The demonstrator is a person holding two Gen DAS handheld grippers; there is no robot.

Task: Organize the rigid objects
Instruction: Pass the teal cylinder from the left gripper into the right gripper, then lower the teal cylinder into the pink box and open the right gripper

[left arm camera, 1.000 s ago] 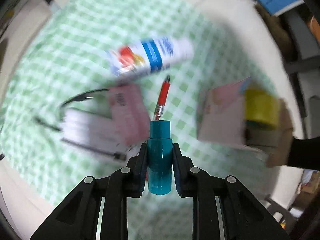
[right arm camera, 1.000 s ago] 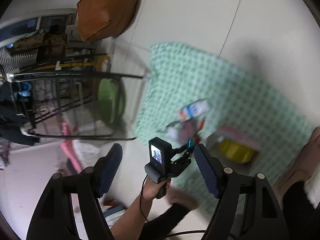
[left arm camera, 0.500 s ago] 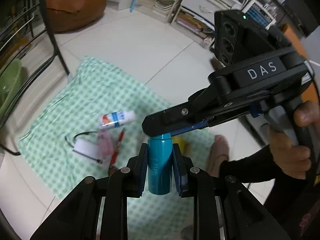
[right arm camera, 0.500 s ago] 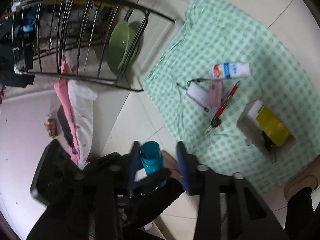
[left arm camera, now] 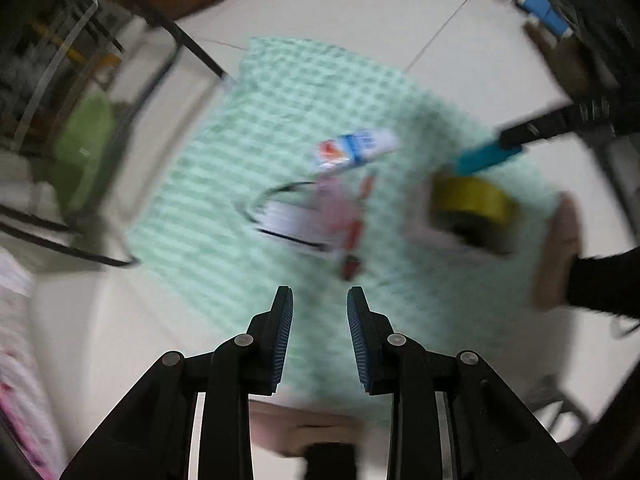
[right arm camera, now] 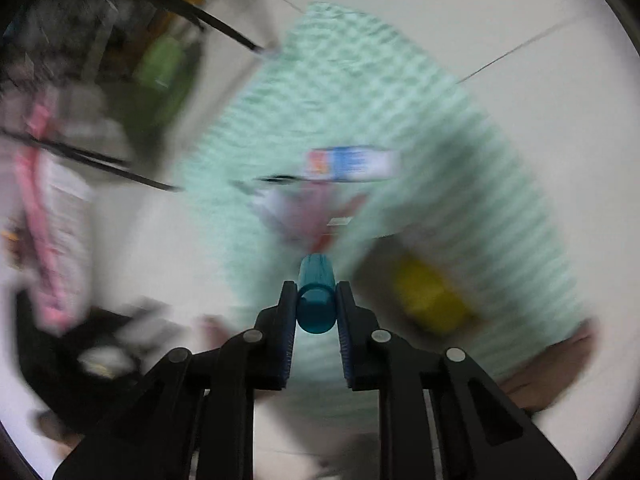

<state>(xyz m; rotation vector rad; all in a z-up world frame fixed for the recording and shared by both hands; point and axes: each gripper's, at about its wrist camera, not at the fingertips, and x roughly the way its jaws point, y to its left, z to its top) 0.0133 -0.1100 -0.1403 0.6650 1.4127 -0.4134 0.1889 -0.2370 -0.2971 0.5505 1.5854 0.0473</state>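
Right wrist view, right tool (right arm camera: 316, 304) clamped on teal bottle (right arm camera: 316, 300), left tool (left arm camera: 320, 312) apart, labels seemingly blurred unreadable.

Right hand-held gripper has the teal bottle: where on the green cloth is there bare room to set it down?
Bare cloth lies beyond the white bottle, and along the near edge before the left hand-held gripper. Crowded: the middle, from card pile and red pen to yellow roll.

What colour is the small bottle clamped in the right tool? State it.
Teal blue. The small cylindrical plastic bottle shows best in the right wrist view, gripped by the right tool.
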